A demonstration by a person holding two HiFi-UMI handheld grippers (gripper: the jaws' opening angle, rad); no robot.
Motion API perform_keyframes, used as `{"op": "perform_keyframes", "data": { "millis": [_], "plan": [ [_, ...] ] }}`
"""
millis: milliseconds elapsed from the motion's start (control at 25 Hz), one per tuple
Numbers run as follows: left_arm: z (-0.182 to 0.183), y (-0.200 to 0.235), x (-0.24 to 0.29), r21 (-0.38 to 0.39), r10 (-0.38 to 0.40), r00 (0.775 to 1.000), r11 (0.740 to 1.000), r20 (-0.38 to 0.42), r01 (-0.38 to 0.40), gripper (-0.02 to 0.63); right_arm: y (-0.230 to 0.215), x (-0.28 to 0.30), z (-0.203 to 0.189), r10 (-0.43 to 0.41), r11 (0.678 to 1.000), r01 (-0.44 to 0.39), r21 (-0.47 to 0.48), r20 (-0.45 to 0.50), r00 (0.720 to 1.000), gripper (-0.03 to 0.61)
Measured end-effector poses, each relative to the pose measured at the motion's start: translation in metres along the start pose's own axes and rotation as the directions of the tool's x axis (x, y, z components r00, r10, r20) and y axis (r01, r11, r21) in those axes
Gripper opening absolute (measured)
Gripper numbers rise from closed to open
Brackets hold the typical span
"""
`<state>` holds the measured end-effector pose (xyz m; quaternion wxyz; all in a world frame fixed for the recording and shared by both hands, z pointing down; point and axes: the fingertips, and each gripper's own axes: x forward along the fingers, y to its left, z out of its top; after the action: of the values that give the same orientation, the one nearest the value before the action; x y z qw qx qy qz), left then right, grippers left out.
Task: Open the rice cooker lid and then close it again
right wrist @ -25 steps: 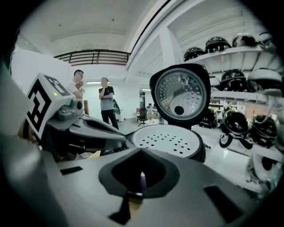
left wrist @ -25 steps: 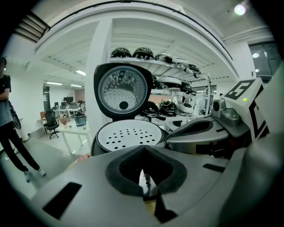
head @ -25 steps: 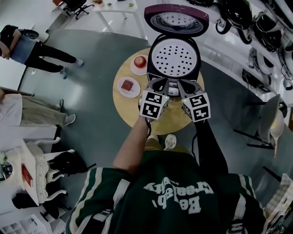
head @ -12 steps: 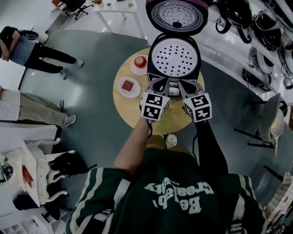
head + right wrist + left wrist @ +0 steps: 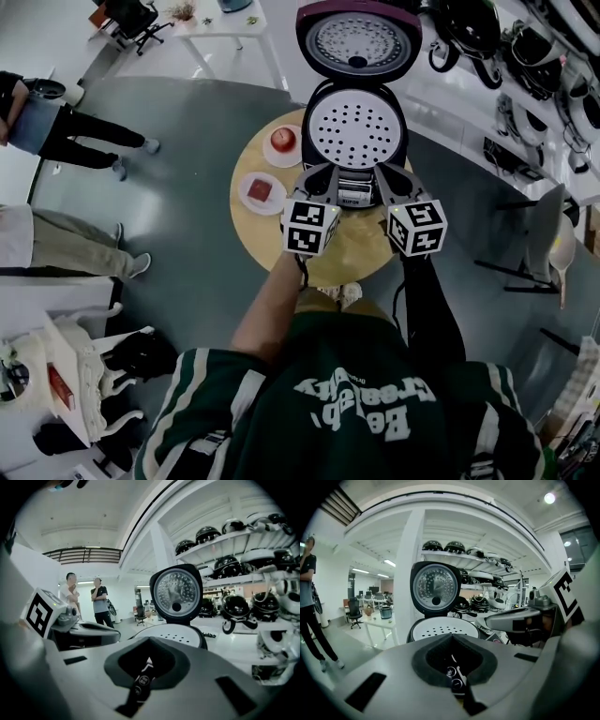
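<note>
Purple-rimmed rice cooker lid stands open, left tool and right tool each with jaws together.

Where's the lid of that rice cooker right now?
In the head view the lid stands swung up behind the rice cooker, over the far edge of the round table, with a small plate to the cooker's left.

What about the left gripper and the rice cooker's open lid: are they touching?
Apart. In the head view the left gripper sits at the front of the rice cooker, with the whole perforated plate between it and the upright lid.
</note>
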<state>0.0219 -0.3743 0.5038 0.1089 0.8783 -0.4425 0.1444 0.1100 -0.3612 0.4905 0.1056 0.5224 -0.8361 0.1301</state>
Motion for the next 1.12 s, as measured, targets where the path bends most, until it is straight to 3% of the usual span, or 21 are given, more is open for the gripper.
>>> {"op": "perform_keyframes", "data": {
  "millis": [240, 520, 680, 1120],
  "plan": [
    [0.038, 0.022, -0.01, 0.025, -0.015, 0.997, 1.0, 0.072, 0.014, -0.005, 0.006, 0.002, 0.03, -0.075, 0.996, 0.077, -0.04, 0.05, 0.996, 0.005],
    [0.087, 0.039, -0.025, 0.058, -0.031, 0.985, 0.998, 0.169, 0.022, -0.005, -0.004, -0.014, 0.076, -0.148, 0.989, 0.148, 0.012, 0.163, 0.975, 0.005],
    [0.116, 0.048, -0.03, 0.069, -0.039, 0.977, 0.997, 0.209, 0.025, -0.005, -0.016, -0.02, 0.107, -0.186, 0.981, 0.192, -0.01, 0.205, 0.961, 0.006],
    [0.21, 0.079, -0.008, 0.112, -0.02, 0.955, 0.994, 0.295, -0.014, -0.005, -0.058, -0.002, 0.206, -0.186, 0.971, 0.22, -0.095, 0.278, 0.942, 0.012]
  ]
}}
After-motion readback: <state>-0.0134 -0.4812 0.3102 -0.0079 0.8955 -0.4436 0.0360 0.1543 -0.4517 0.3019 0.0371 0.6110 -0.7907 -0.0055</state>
